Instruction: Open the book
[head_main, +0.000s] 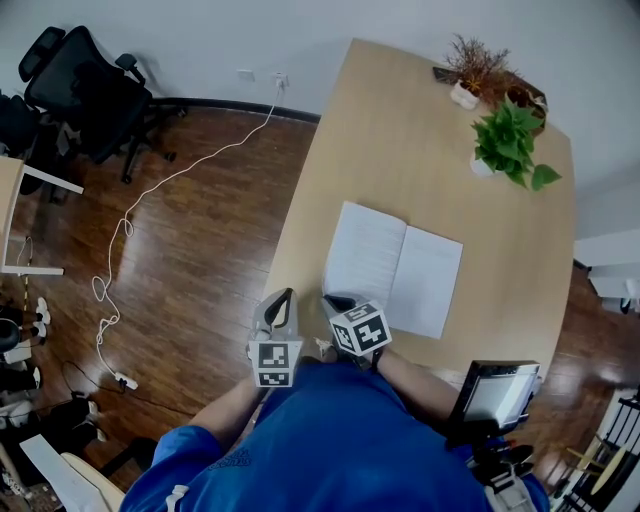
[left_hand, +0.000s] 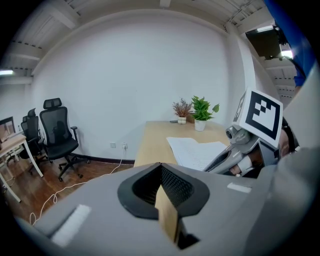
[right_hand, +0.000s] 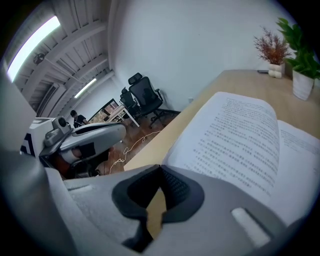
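Lying open and flat on the table (head_main: 400, 130), one book (head_main: 395, 268) is seen near the person's edge, pages up, just ahead of the two grippers. Left gripper (head_main: 283, 297) and right gripper (head_main: 335, 300) are held side by side at that edge. The right one is just at the book's near left corner, though contact cannot be told.

Containers: two white pots are counted at the far end of the table. The bigger pot (head_main: 483, 166) holds a green plant (head_main: 510, 140). The small pot (head_main: 463, 96) holds a dried reddish plant (head_main: 478, 60).

In the left gripper view the left gripper (left_hand: 160, 165) is shown with jaws together and nothing held. In the right gripper view the same is shown for the right gripper (right_hand: 160, 167), jaws pressed together and empty.

Print on the pages is made out only in the right gripper view, where the book (right_hand: 240, 145) is seen with its left page bowed up. One black office chair (head_main: 85, 85) is seen from the head view. A second chair (left_hand: 31, 132) behind it is shown only in the left gripper view. The white cable (head_main: 150, 200) on the wooden floor is traced fully only from the head view. A ceiling light strip (right_hand: 32, 47) is shown only in the right gripper view.
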